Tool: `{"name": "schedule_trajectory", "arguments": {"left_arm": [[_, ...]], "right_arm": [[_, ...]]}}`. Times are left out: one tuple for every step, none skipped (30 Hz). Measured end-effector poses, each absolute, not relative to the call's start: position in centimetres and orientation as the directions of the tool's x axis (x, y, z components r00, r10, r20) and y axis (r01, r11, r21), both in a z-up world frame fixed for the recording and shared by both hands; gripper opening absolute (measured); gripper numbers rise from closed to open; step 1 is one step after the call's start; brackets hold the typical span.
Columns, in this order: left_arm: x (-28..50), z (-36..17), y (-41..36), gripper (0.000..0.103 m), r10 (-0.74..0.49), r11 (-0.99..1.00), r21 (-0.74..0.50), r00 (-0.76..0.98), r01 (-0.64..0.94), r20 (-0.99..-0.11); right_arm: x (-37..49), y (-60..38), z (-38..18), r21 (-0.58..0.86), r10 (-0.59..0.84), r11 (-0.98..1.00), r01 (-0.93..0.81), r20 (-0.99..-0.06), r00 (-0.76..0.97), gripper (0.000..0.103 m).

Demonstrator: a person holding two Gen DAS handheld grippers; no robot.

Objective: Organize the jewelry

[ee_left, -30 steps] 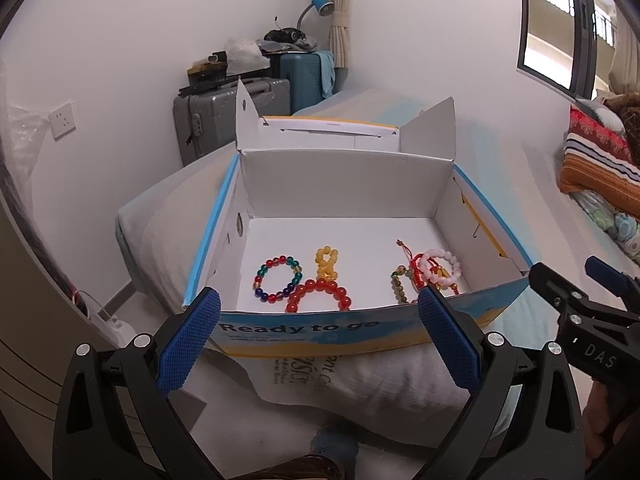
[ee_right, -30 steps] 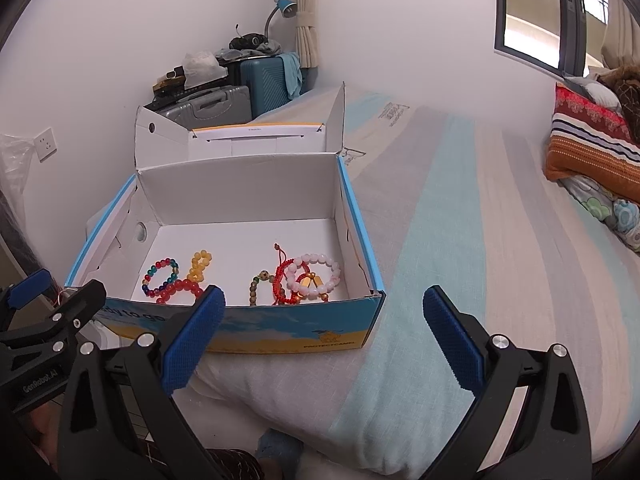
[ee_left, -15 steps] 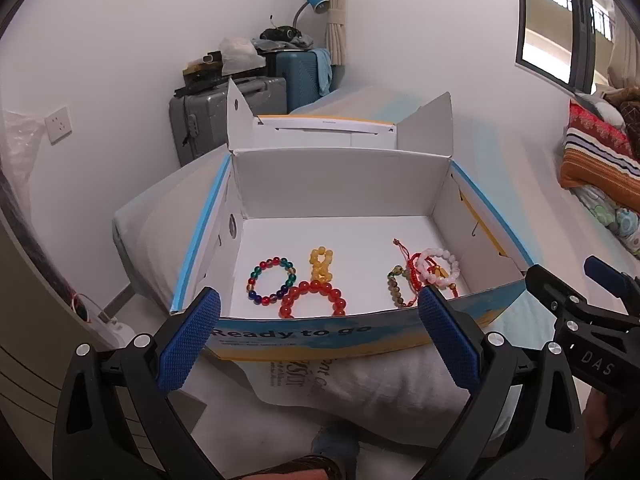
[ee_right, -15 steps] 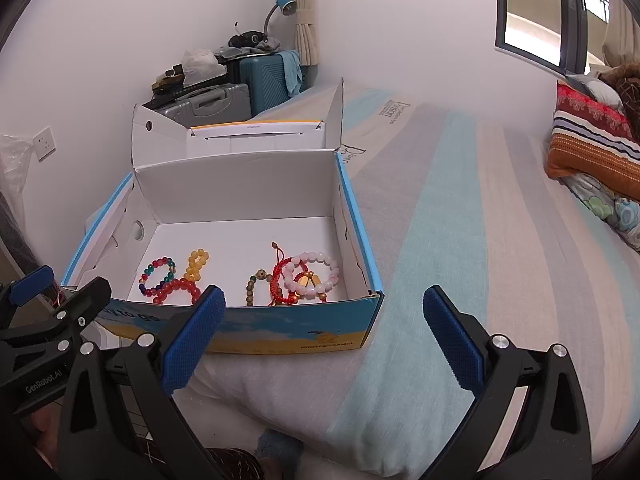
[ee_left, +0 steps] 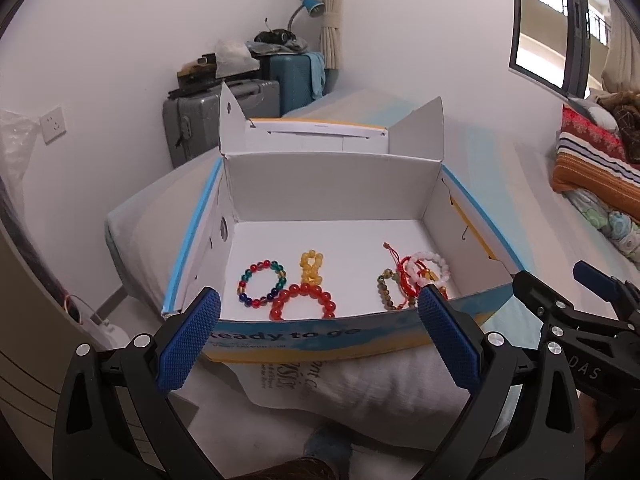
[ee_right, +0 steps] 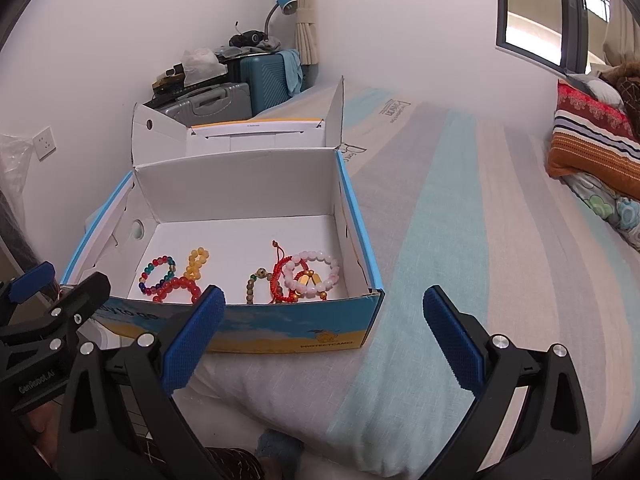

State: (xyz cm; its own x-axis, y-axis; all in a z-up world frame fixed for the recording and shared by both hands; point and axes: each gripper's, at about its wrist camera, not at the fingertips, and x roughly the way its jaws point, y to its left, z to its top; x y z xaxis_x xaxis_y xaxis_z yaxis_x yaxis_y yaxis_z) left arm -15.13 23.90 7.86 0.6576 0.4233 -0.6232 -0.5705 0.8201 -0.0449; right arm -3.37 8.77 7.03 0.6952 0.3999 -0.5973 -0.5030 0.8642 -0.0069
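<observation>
The bracelets lie on the white floor of the open blue-and-white cardboard box (ee_left: 280, 336) on the bed: a multicoloured glass-bead bracelet (ee_left: 262, 283), a yellow bead bracelet (ee_left: 312, 267) and a big red bead bracelet (ee_left: 303, 301) touch each other at the left, while a pale pink bead bracelet (ee_right: 314, 274), a red cord bracelet (ee_right: 279, 276) and an olive bead bracelet (ee_right: 253, 286) are tangled at the right. I think the next step is to reach over the front wall and take one bracelet only (the tangled group will need a slow lift). The left gripper (ee_left: 318, 338) and the right gripper (ee_right: 322, 338) both have jaws wide apart, holding nothing and touching nothing, in front of the box.
</observation>
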Motion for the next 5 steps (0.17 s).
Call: {"name": "schedule_trajectory", "arguments": {"left_arm": [[-15.12, 7.85, 23.85, 0.097, 0.426, 0.819, -0.042, 0.655, -0.573, -0.624], [-15.1, 7.84, 23.81, 0.097, 0.431, 0.818, -0.036, 0.652, -0.575, -0.624], [-15.07, 7.84, 23.74, 0.097, 0.437, 0.816, -0.028, 0.648, -0.577, -0.624], [-15.06, 7.83, 23.67, 0.097, 0.438, 0.817, -0.025, 0.648, -0.576, -0.623], [-15.02, 7.83, 23.61, 0.097, 0.435, 0.819, -0.026, 0.649, -0.574, -0.624]], "right_arm": [[-3.38, 8.74, 7.04, -0.007, 0.4, 0.864, -0.503, -0.597, 0.695, 0.095], [-3.36, 8.8, 6.96, -0.006, 0.4, 0.864, -0.503, -0.598, 0.695, 0.095], [-3.38, 8.78, 6.98, -0.007, 0.4, 0.864, -0.503, -0.598, 0.695, 0.095], [-3.38, 8.76, 7.01, -0.007, 0.399, 0.865, -0.502, -0.598, 0.695, 0.095], [-3.38, 8.77, 6.98, -0.006, 0.4, 0.864, -0.503, -0.598, 0.695, 0.095]]}}
